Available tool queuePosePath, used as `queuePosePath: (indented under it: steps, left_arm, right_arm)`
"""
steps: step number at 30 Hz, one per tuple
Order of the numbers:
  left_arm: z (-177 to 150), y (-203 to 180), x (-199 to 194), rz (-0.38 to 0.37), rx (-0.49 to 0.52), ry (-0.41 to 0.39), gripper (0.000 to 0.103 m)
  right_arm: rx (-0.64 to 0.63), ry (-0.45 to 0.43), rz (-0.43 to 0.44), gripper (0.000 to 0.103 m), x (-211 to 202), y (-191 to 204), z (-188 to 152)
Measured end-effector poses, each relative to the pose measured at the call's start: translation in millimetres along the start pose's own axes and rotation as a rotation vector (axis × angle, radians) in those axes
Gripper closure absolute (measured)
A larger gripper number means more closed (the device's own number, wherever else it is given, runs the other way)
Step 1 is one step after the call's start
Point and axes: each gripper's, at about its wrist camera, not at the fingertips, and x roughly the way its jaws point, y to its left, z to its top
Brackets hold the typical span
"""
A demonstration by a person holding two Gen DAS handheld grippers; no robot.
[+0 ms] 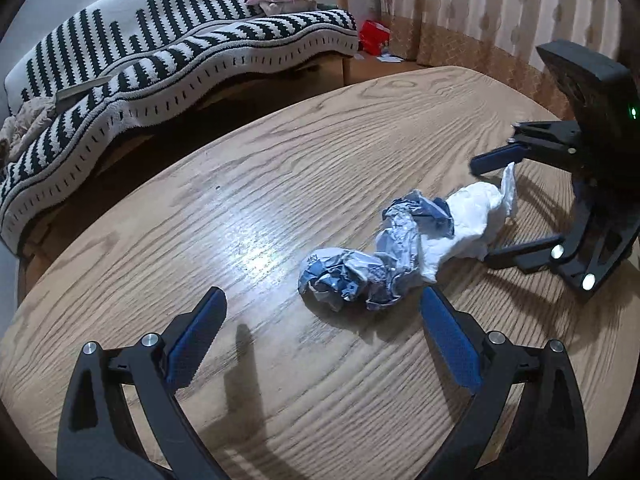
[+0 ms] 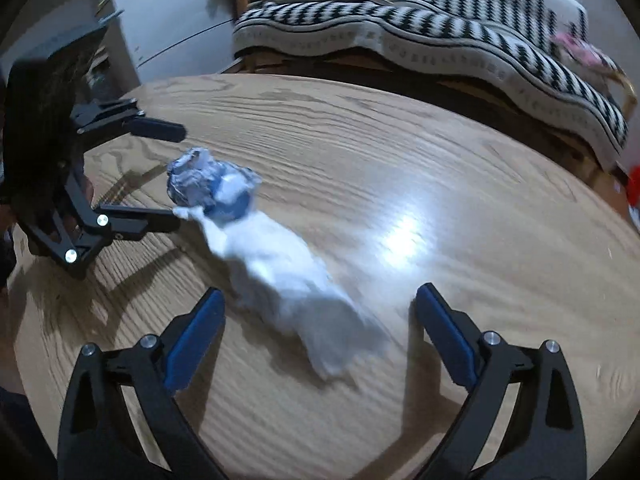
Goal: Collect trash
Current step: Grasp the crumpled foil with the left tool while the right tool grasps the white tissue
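A crumpled blue-and-silver wrapper lies on the wooden table, touching a crumpled white tissue. My left gripper is open, its blue-padded fingers on either side of the wrapper's near end. My right gripper is open at the right, its fingers on either side of the tissue's far end. In the right wrist view the tissue lies between my open right gripper fingers, with the wrapper beyond it. The left gripper is open around the wrapper.
A sofa with a black-and-white striped blanket stands beyond the table's far edge. Curtains hang at the back right. A red box lies on the floor by the sofa. A white cabinet stands at the back left.
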Motion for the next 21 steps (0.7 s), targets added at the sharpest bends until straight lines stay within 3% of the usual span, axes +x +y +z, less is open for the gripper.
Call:
queuePosePath:
  steps: [2, 3, 5, 6, 10, 19, 21]
  left_arm:
    - [-1, 0, 2, -0.001, 0.013, 0.002, 0.008]
    - [-2, 0, 2, 0.001, 0.025, 0.003, 0.008]
    - [-2, 0, 3, 0.006, 0.033, 0.001, 0.008]
    - [-2, 0, 4, 0.003, 0.030, 0.000, 0.008]
    - [2, -7, 6, -0.003, 0.045, -0.014, 0.008]
    - [20, -35, 24, 0.018, 0.111, -0.014, 0.009]
    - [19, -42, 22, 0.009, 0.114, -0.020, 0.022]
  right_arm:
    - [-0.053, -0.004, -0.007, 0.012, 6, 8, 4]
    - [-0.081, -0.015, -0.001, 0.020, 7, 12, 5]
    - [-0.089, -0.034, 0.015, 0.050, 5, 15, 6]
    - [-0.089, -0.041, 0.027, 0.084, 3, 14, 5]
    - [-0.077, -0.027, 0.050, 0.086, -7, 9, -5]
    - [0.062, -0.012, 0.022, 0.086, -54, -6, -63]
    - [0.104, -0.010, 0.010, 0.086, -64, -10, -78]
